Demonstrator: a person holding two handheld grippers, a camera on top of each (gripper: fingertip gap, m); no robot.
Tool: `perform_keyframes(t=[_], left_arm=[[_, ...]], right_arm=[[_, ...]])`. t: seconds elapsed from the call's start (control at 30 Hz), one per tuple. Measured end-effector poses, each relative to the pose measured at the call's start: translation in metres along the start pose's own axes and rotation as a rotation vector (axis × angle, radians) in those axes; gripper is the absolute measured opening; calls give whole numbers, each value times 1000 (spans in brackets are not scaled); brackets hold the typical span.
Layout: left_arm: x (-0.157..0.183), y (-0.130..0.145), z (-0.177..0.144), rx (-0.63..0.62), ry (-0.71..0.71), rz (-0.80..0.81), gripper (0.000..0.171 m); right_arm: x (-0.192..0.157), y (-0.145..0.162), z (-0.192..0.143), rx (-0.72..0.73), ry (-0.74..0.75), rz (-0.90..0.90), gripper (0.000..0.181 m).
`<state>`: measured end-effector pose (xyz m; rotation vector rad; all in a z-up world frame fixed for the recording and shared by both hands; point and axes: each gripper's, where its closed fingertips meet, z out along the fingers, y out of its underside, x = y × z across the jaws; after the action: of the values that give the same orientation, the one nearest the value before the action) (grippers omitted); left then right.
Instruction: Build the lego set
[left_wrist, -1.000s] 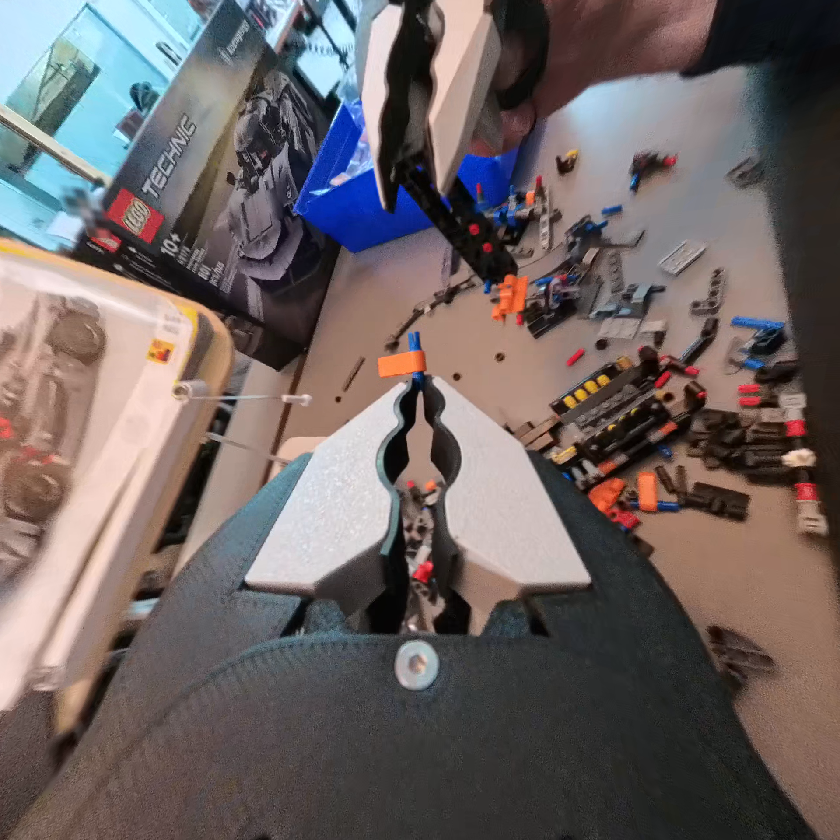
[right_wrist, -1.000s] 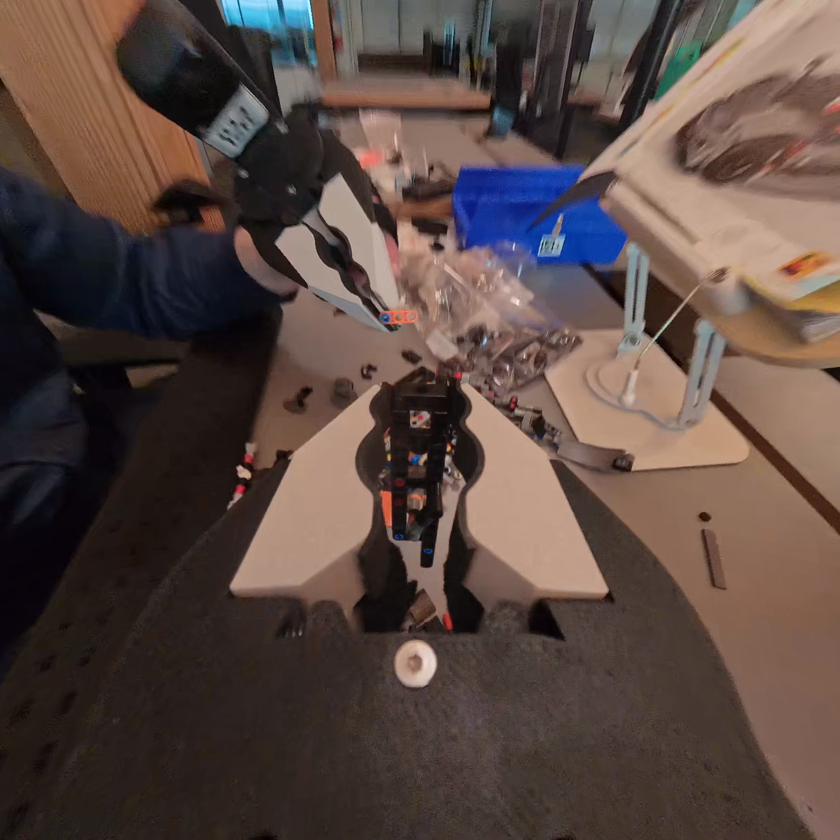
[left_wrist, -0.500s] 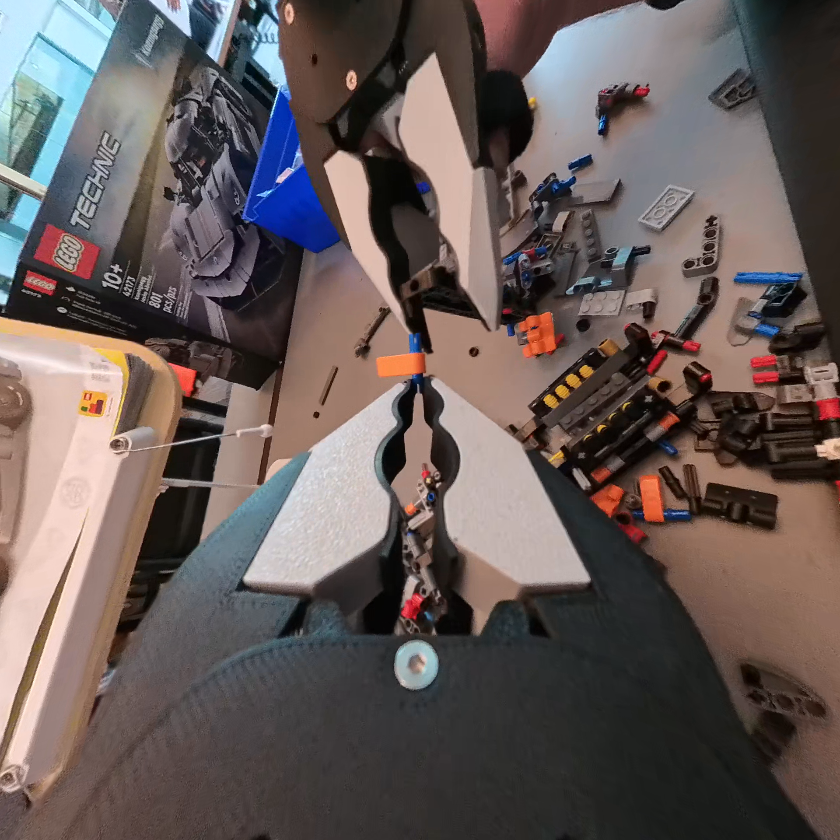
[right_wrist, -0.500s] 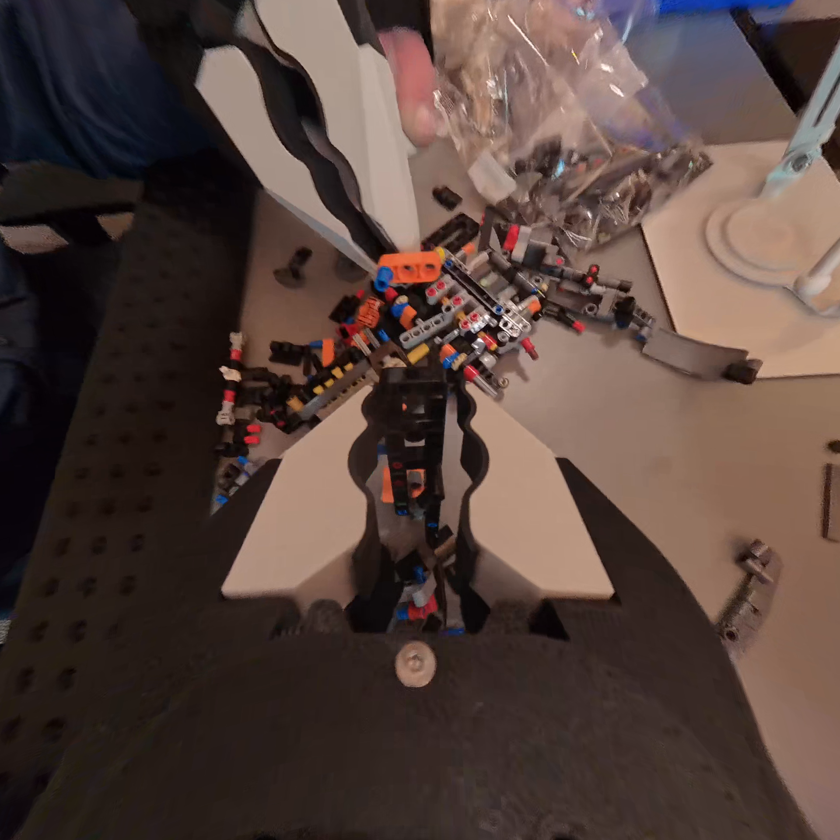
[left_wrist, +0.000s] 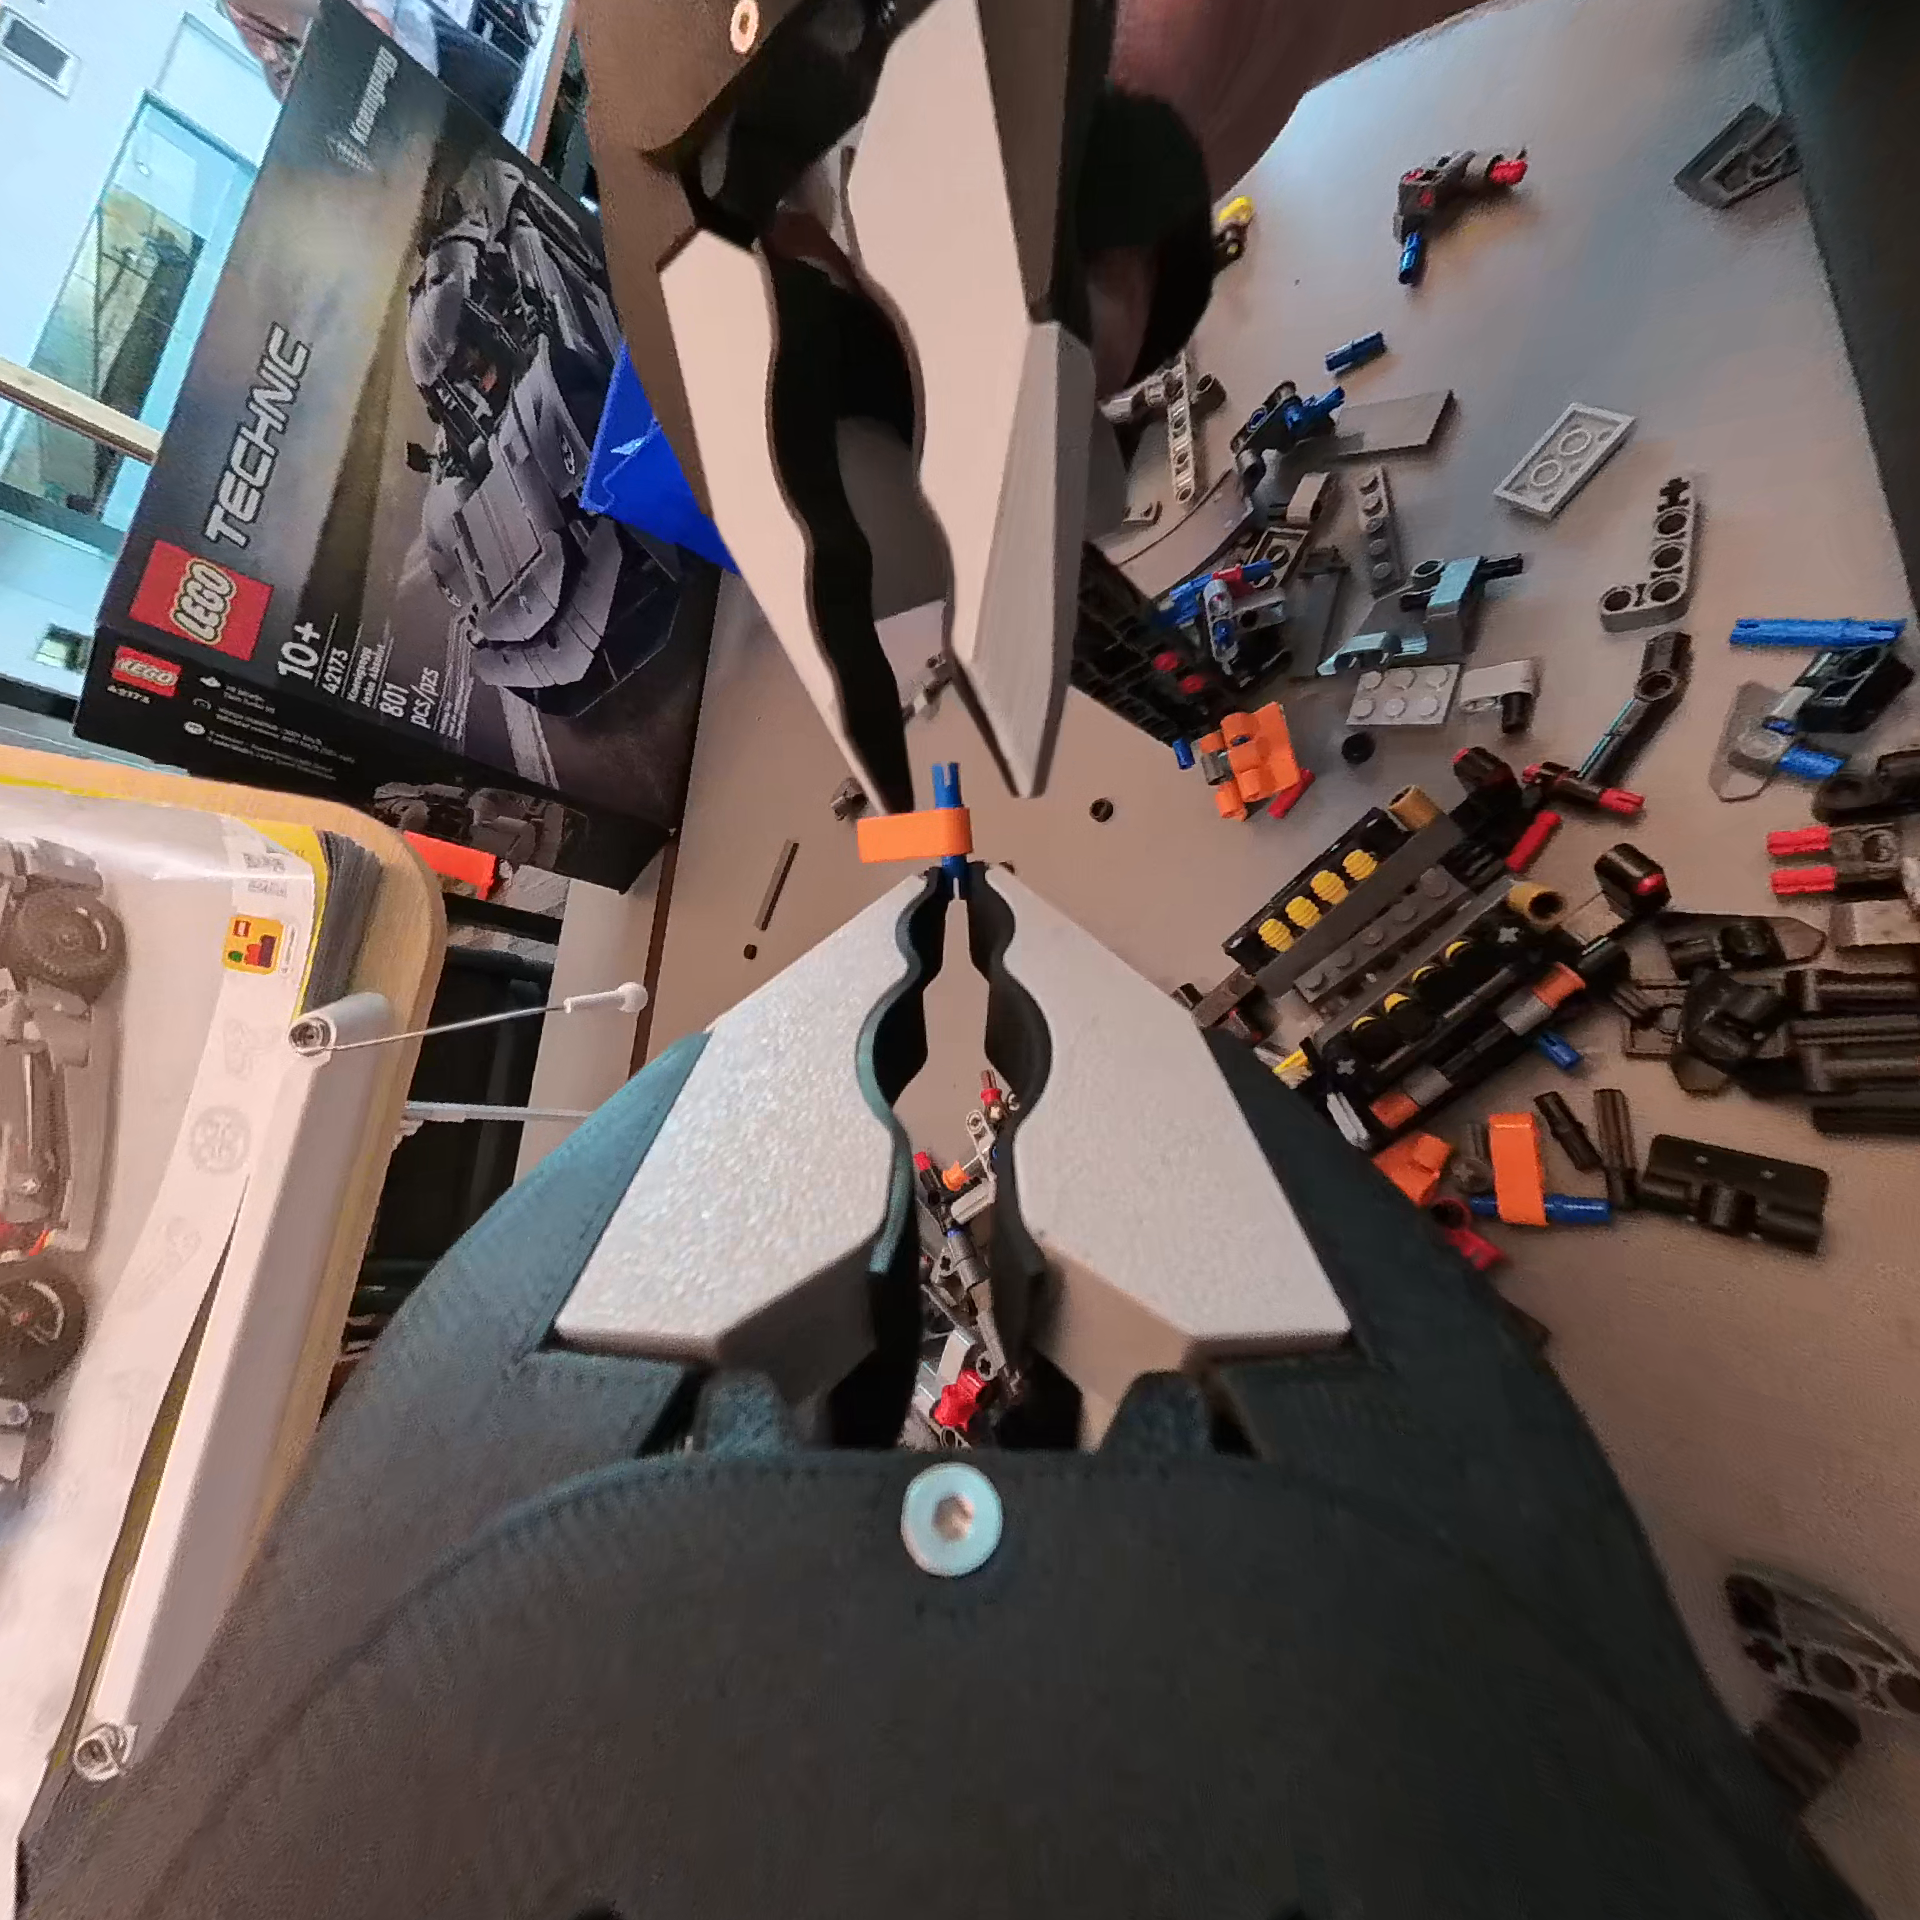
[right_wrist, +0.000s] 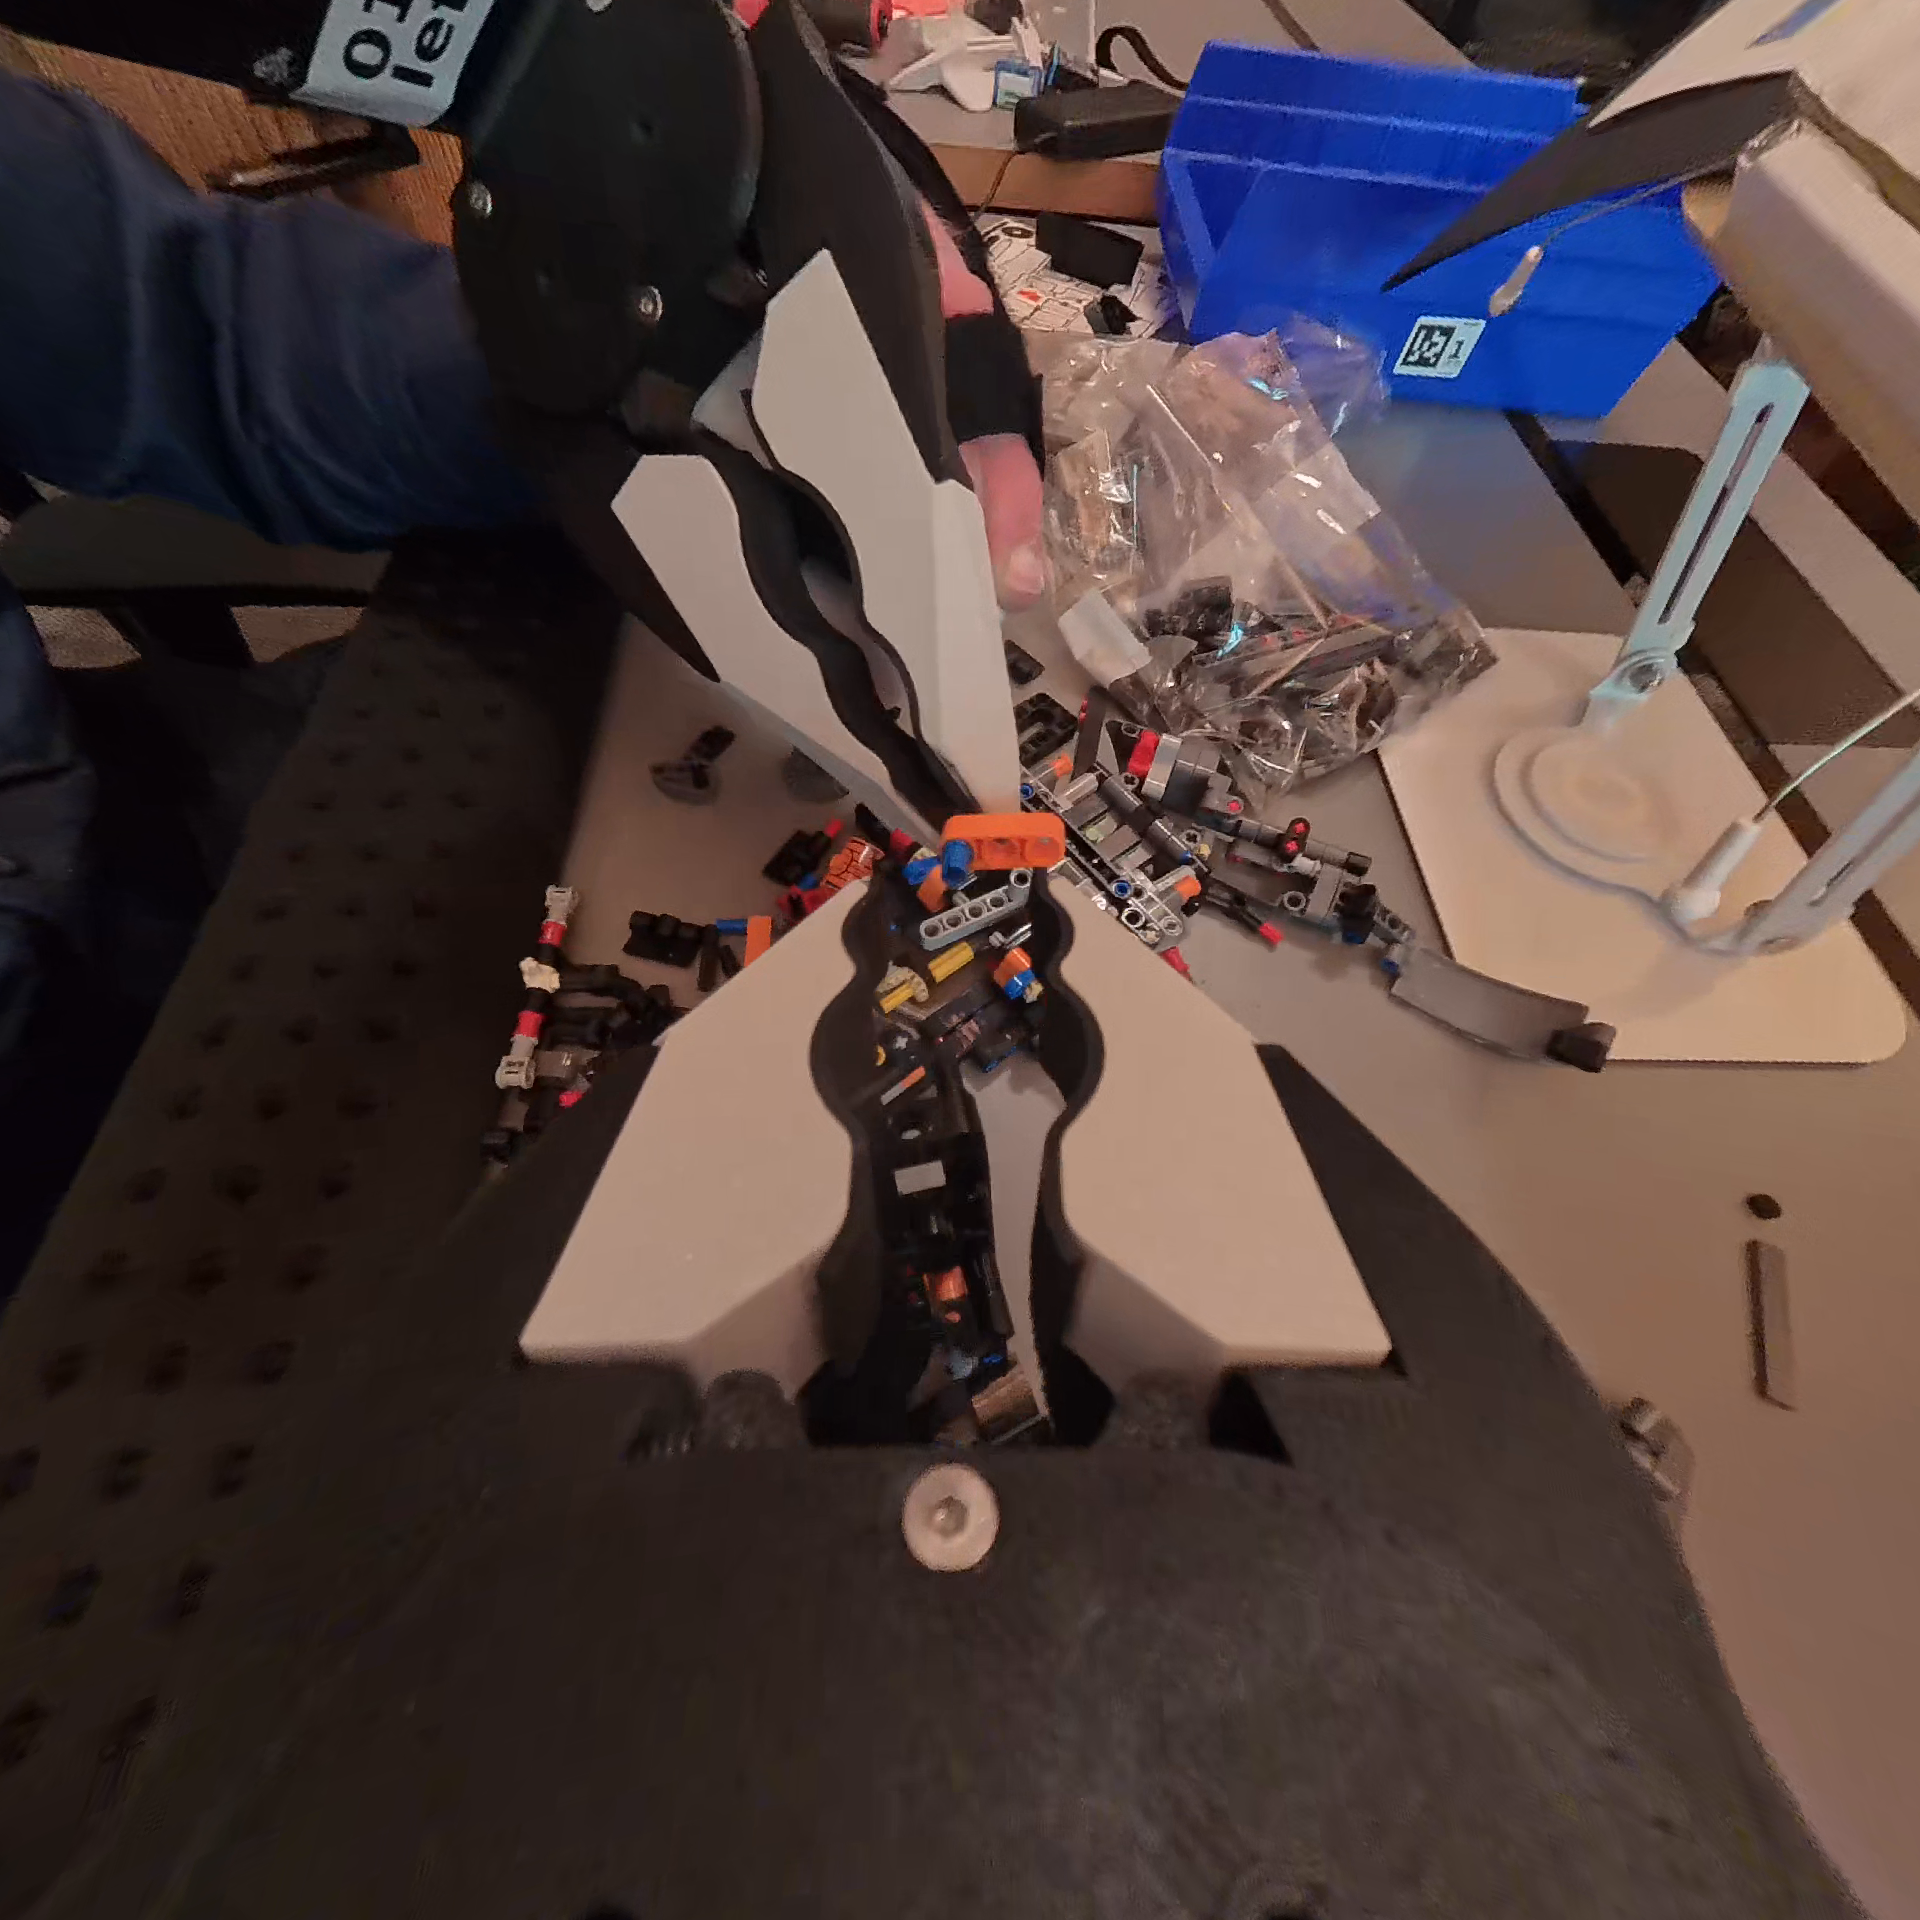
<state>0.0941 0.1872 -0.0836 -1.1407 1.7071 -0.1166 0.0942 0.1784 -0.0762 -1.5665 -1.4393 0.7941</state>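
The grey table spreads beyond both pairs of fingers, strewn with loose Lego pieces. To the left of the left gripper's fingers, the dark Lego set box leans upright, and nearer on that side a bookstand carries the instruction booklet. Beyond the right gripper's fingertips and to their right sits a blue bin, with a clear bag of parts lying in front of it. The stand's pale base rests to the right of those fingers.

The left gripper has its fingers pressed together at the tips, clamped on a blue pin that carries a small orange beam crosswise just past the tips. In the right wrist view this gripper comes in from the upper left, with the orange beam at its tip.

The right gripper has its fingers set apart, and a long black built assembly sits in the gap between them; whether the pads actually grip it I cannot tell. In the left wrist view it points down at the pin from above, its tips either side of the pin's upper end.

To the right of the left fingers lies the main scatter: black beams, yellow-studded bars, red and blue pins, orange bits. A few grey plates lie farther off.
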Motion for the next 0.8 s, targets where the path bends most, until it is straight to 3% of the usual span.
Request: perform_keyframes(t=[0.13,0.43,0.7,0.8], left_arm=[[-3,-1,0,-3,-12,-13,2],[-2,4,2,-55,-39,47,2],[-6,10,8,-203,-167,258,1],[-7,11,10,-240,-194,292,2]], right_arm=[[1,-2,-2,4,41,-52,5],[3,-1,0,13,26,6,6],[10,6,3,-9,10,148,11],[12,10,3,-35,25,150,1]])
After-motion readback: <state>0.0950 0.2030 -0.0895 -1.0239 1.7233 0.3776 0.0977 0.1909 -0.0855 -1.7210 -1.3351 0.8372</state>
